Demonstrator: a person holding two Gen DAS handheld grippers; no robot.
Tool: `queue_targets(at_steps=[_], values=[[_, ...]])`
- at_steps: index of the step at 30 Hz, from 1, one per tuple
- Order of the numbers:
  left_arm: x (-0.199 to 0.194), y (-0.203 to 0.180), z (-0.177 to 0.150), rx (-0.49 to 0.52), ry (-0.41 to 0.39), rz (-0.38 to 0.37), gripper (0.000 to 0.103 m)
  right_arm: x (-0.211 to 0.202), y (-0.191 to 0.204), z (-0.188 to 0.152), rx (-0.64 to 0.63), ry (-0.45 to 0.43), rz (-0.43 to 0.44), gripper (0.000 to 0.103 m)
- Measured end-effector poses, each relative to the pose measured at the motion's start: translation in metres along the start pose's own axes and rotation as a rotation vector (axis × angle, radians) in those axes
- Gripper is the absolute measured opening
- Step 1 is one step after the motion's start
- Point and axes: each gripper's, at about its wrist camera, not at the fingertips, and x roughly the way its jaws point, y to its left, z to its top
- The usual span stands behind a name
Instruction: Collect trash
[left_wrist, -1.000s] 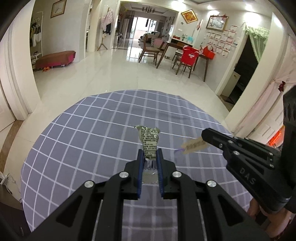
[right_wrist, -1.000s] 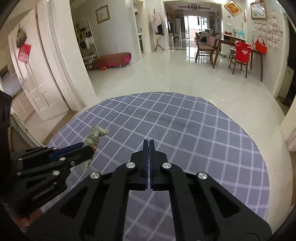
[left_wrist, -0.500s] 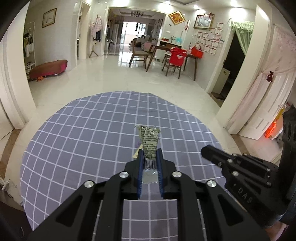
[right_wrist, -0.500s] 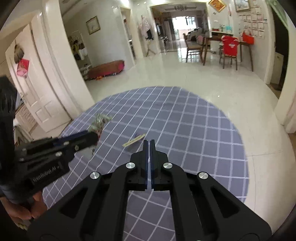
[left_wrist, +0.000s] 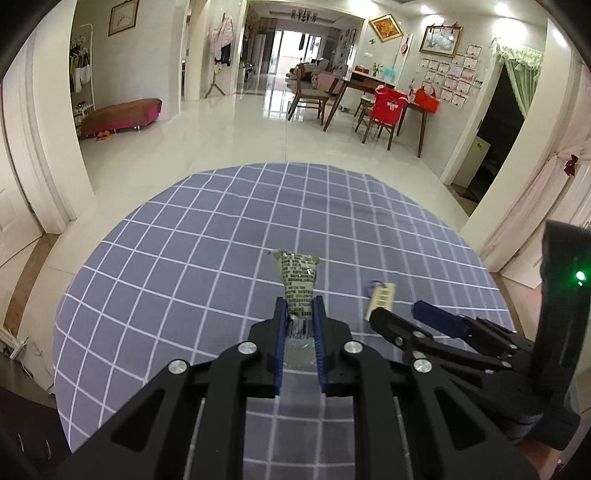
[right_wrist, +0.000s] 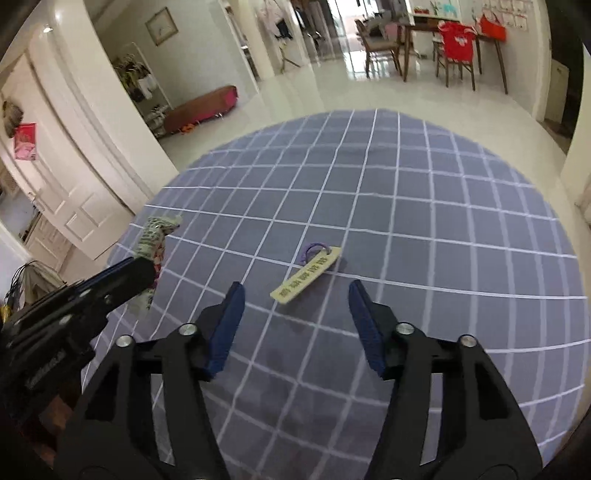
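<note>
**A:** From your left wrist: your left gripper (left_wrist: 298, 314) is pinching the crumpled wrapper (left_wrist: 297, 280). The paper tag (left_wrist: 380, 300) lies flat on the checked cloth (left_wrist: 184, 258), just beyond your right gripper (left_wrist: 400, 314).

**B:** And from the right wrist?

**A:** Your right gripper (right_wrist: 293, 295) is opening, with nothing between its fingers. The tag (right_wrist: 306, 275) lies just ahead of the gap, its long axis slanting up to the right, so I'd turn your wrist to close across its width. Only this view shows that slant and the purple loop (right_wrist: 314, 251).

Matt checked cloth (right_wrist: 406, 206) covers the table, the wrapper (left_wrist: 297, 280) looks crinkled foil, and the floor (left_wrist: 240, 125) is glossy tile.
</note>
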Motion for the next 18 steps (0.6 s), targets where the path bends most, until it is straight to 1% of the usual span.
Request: queue_targets(at_steps=[1, 3, 4, 5, 6, 7, 9, 14, 18], values=[[0.003, 0.003, 0.0, 0.001, 0.004, -0.004, 0.014, 0.007, 0.001, 0.001, 0.005, 0.012, -0.008, 0.044], [0.009, 0.006, 0.002, 0.005, 0.01, -0.013, 0.014, 0.011, 0.001, 0.002, 0.013, 0.01, -0.018, 0.033], [0.012, 0.007, 0.001, 0.007, 0.012, -0.016, 0.014, 0.013, 0.0, 0.002, 0.017, 0.01, -0.016, 0.032], [0.013, 0.005, 0.002, 0.009, 0.014, -0.021, 0.014, 0.014, -0.001, 0.003, 0.018, 0.013, -0.02, 0.026], [0.015, 0.005, 0.002, 0.012, 0.018, -0.028, 0.014, 0.015, -0.002, 0.005, 0.016, 0.016, -0.021, 0.011], [0.016, 0.004, 0.002, 0.012, 0.021, -0.033, 0.014, 0.016, -0.002, 0.004, 0.014, 0.023, -0.023, 0.006], [0.017, 0.001, 0.001, 0.017, 0.023, -0.042, 0.014, 0.015, -0.004, 0.003, 0.009, 0.021, -0.02, 0.003], [0.012, -0.005, 0.002, 0.024, 0.022, -0.06, 0.014, 0.003, -0.019, -0.003, 0.029, -0.002, 0.009, 0.002], [0.001, -0.021, -0.002, 0.038, 0.012, -0.061, 0.014, -0.018, -0.029, -0.007, 0.046, -0.028, 0.028, 0.001]])
